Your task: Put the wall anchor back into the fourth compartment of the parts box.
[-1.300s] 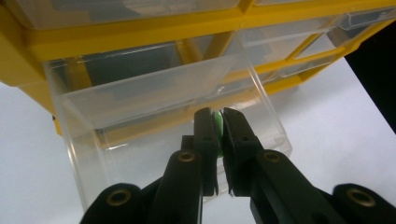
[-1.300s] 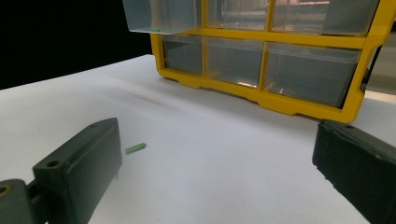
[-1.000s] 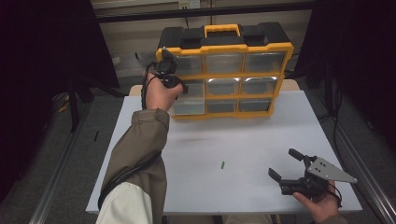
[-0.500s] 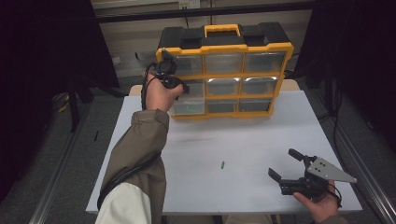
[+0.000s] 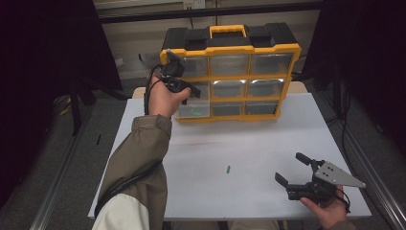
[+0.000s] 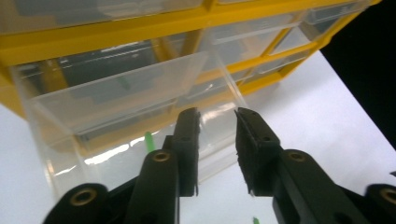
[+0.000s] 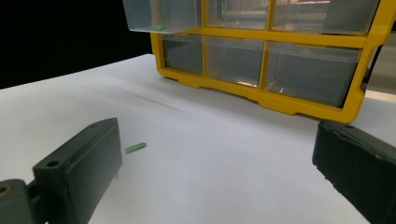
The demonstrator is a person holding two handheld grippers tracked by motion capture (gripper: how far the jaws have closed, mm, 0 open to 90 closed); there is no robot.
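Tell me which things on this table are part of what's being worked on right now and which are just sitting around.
Part of the job:
- left gripper, jaws just opening, nothing between them
- clear drawer, pulled out of the yellow organizer
- green piece in that drawer
- loose green piece on the white table

Just sitting around:
- right gripper, open, resting near the table's front edge

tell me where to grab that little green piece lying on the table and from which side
Take the green piece across its short width at mid-length, coming straight down from above. It lies flat on the white table, thin and rod-like, with bare surface all round. The right tongs, already open, are probably the nearer pair.
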